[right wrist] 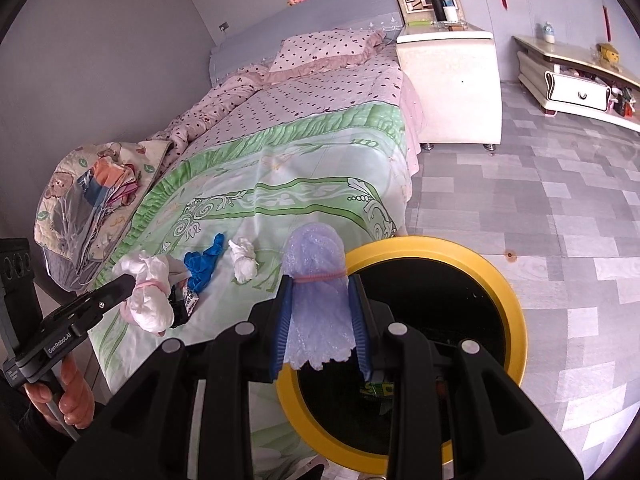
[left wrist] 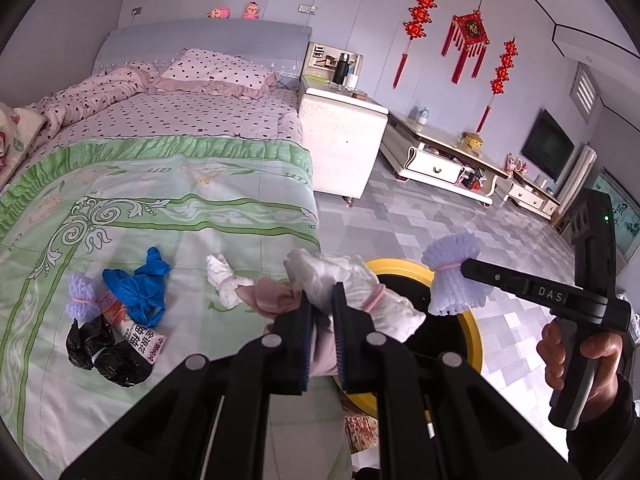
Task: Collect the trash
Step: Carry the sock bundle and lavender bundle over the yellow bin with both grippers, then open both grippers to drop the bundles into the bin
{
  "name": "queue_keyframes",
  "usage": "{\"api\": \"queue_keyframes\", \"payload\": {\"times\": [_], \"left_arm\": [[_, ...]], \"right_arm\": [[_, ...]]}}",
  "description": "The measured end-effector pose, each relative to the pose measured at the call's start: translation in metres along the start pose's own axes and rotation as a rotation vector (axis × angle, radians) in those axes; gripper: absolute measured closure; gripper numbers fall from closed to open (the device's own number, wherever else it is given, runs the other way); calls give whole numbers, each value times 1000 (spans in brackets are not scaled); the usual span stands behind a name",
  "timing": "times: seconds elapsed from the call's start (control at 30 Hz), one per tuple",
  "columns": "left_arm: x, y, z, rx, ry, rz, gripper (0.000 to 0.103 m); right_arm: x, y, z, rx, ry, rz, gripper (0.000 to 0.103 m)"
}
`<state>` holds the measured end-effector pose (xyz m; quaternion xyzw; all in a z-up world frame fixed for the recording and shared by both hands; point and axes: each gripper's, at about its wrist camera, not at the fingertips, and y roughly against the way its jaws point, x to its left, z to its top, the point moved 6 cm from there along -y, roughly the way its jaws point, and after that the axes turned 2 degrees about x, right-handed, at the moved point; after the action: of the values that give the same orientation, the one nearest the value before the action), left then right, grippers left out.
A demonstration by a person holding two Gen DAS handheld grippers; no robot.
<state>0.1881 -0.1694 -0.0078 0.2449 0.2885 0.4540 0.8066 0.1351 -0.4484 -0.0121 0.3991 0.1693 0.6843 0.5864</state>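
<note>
left tool (left wrist: pixel 322 312) clamped on white bundle (left wrist: pixel 352 288) | right tool (right wrist: pixel 320 320) clamped on lilac foam net (right wrist: pixel 318 280) | both carried toward bin (right wrist: pixel 508 280), 3 o'clock of bed (right wrist: pixel 280 168), likely for dropping | 5 scraps remain on bed

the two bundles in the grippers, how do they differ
The left gripper pinches a white crumpled bundle of smooth plastic; the right gripper holds a lavender foam-net bundle with a mesh texture. The white bundle lies slanted, the foam-net bundle stands upright. Both are cinched with a pink band and held near the yellow-rimmed bin.
</note>
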Motion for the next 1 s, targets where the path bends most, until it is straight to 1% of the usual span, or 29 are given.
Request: {"api": "queue_keyframes", "payload": {"times": [0.43,0.77,0.83,1.0], "left_arm": [[-39,-39,-5,55,-45,-31,94],[-56,-78,-17,115,-60,-39,94],[-57,-85,-19,127,-63,-37,94],[-67,-101,-25,149,-68,-46,94]], "right_arm": [[-34,-1,-4,-1,-37,-56,76],[-67,-18,-9,19,-81,-100,76],[-72,-22,-10,26,-83,-122,75],[-84,-31,-13,40,-104,-127,75]]}}
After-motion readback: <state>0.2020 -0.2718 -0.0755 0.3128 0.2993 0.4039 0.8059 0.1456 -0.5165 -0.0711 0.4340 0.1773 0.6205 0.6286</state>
